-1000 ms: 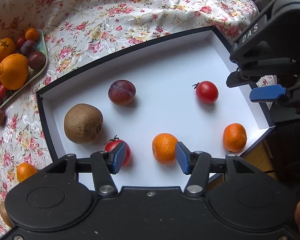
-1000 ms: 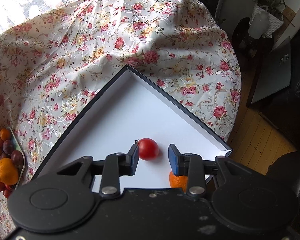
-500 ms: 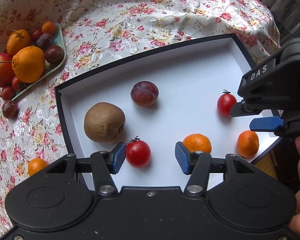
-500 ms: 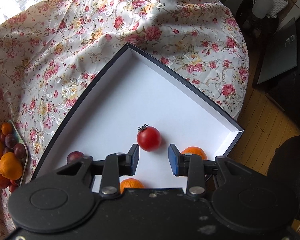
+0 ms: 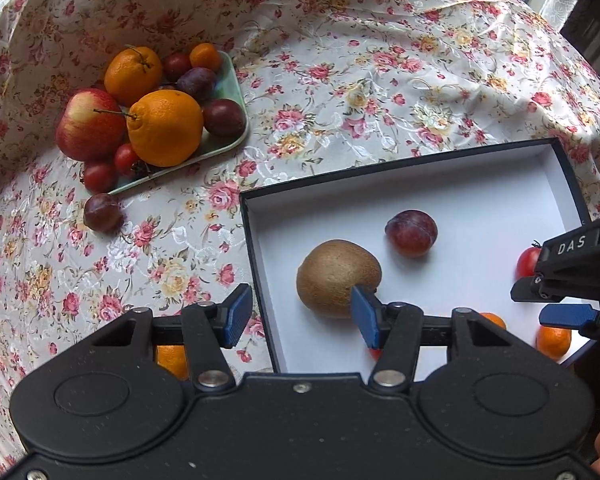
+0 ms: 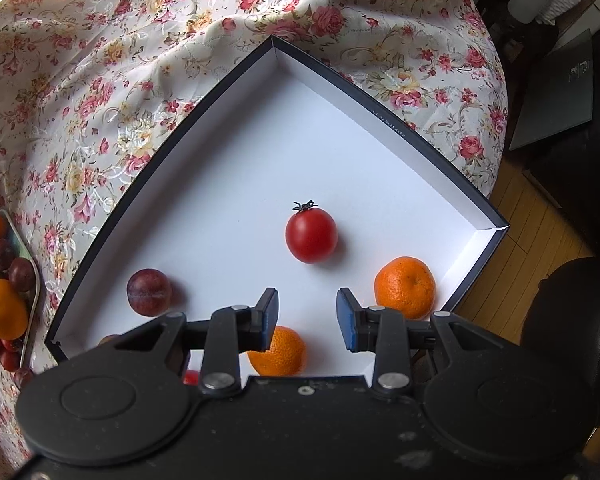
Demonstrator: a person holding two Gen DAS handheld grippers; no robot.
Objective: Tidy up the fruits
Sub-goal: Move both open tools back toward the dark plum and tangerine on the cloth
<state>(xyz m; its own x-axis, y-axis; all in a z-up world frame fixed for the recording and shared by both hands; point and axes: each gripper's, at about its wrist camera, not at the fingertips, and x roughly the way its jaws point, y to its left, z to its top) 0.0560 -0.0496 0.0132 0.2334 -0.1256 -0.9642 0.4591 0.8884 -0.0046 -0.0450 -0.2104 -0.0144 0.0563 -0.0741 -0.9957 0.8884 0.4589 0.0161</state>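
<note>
- The left gripper point(image 5: 296, 314) hangs over the near left wall of the box point(image 5: 249, 240), jaws released and empty: one blue pad stands over the floral cloth, the other in front of the kiwi point(image 5: 338, 276).
- The right gripper point(image 6: 307, 318) points down into the box point(image 6: 380, 114), jaws released with nothing between them; the cherry tomato point(image 6: 311, 234) lies just beyond the gap on the white floor.
- Inside the box, from the left wrist view: the kiwi near the left wall, a plum point(image 5: 411, 233) just beside it farther in, a mandarin point(image 5: 554, 342) at the right edge.
- From the right wrist view, two mandarins sit near the pads, one by the box corner point(image 6: 405, 286), one partly under the left pad point(image 6: 278, 354).
- A green tray point(image 5: 236, 136) on the cloth-covered desk point(image 5: 340, 80) carries an apple point(image 5: 88, 124), two oranges, the larger in front point(image 5: 165, 127), dark plums and small tomatoes.
- A loose plum point(image 5: 102, 218) lies on the cloth just beside the tray.
- Another orange fruit point(image 5: 174, 360) shows outside the box, under the left gripper.
</note>
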